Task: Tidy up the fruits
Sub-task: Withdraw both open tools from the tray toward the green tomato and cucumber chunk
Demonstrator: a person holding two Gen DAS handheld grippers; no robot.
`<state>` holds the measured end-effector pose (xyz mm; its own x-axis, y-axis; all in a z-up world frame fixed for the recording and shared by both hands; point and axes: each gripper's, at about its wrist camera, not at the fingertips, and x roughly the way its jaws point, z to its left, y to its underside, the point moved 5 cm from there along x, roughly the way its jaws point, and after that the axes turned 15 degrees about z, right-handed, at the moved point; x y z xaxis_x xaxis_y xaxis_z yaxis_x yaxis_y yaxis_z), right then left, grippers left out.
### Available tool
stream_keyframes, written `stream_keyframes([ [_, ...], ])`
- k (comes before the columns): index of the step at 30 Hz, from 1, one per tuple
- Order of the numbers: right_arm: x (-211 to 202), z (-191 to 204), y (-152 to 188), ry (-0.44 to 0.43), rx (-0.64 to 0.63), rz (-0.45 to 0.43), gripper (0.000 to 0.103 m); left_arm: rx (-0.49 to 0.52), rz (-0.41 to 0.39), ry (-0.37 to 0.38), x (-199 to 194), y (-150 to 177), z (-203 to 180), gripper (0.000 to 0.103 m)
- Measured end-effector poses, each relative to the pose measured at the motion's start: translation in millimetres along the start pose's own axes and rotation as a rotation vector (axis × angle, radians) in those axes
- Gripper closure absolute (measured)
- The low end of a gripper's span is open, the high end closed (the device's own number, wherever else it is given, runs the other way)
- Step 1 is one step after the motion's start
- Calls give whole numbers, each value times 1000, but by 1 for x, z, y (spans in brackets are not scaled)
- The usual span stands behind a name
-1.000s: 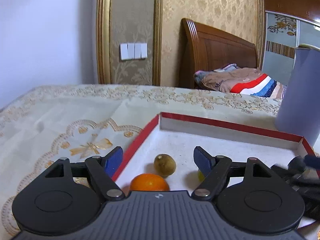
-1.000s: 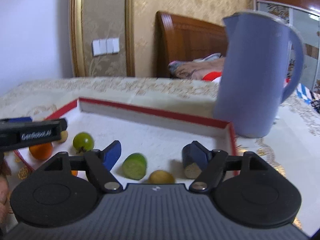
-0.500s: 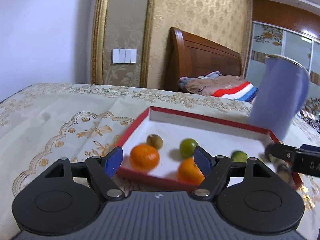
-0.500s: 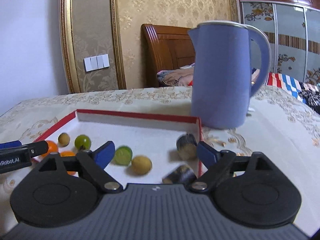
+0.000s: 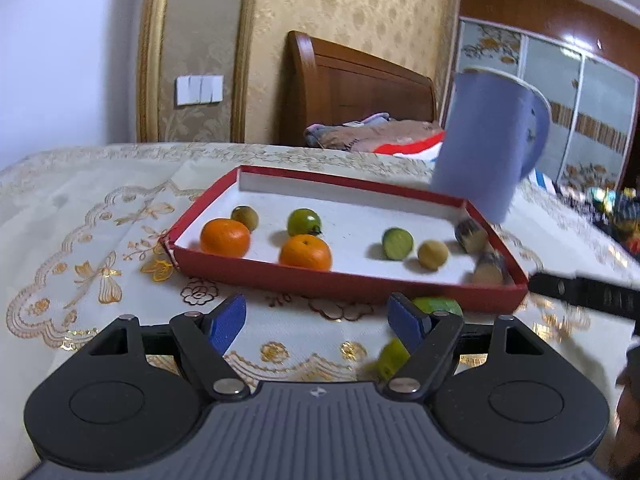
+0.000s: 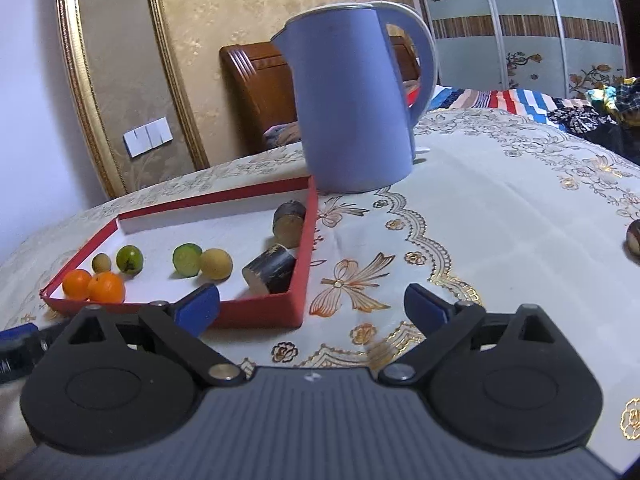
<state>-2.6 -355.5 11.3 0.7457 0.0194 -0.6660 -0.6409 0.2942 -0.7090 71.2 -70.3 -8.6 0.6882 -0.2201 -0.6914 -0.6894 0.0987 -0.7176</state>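
Left wrist view, read from left to right: the left gripper point(image 5: 316, 322) hovers low over the embroidered tablecloth point(image 5: 80, 216), its blue-padded tongs spread wide with nothing between them. Beyond it sits the red tray point(image 5: 348, 282) with a white floor. At the tray's left end lie a small brownish-green fruit point(image 5: 245, 217) and, just in front of it, an orange point(image 5: 225, 237). Next come a green tomato-like fruit point(image 5: 304, 221) and a second orange point(image 5: 305, 252) close in front of it. Further right a cut green fruit point(image 5: 397, 243) sits just beside a yellowish round fruit point(image 5: 433, 254). At the tray's right end are two dark cane pieces point(image 5: 472, 234), one behind the other. Outside the tray, against its near wall, a light green fruit point(image 5: 438, 304) shows behind the right-hand pad, and a blurred yellow-green piece point(image 5: 390, 356) lies nearer the camera; what it is I cannot tell. A blue kettle point(image 5: 486, 144) stands behind the tray's far right corner.

Right wrist view: the right gripper point(image 6: 312, 306) is also held wide and empty, over the cloth beside the tray's point(image 6: 256, 312) right corner. The same fruits line the tray from left to right, ending in the cane pieces point(image 6: 270, 269) against its right wall. The kettle point(image 6: 352, 104) stands upright just past that wall. A dark round thing point(image 6: 634, 236) lies on the cloth at the far right edge, well apart.
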Motion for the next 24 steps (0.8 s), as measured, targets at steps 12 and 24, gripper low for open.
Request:
stream_keyframes([
  [12, 4, 4, 3, -4, -2, 20, 0, 159, 18, -40, 9, 10, -35, 23],
  [24, 6, 4, 3, 2, 5, 23, 0, 182, 89, 20, 17, 14, -38, 12],
])
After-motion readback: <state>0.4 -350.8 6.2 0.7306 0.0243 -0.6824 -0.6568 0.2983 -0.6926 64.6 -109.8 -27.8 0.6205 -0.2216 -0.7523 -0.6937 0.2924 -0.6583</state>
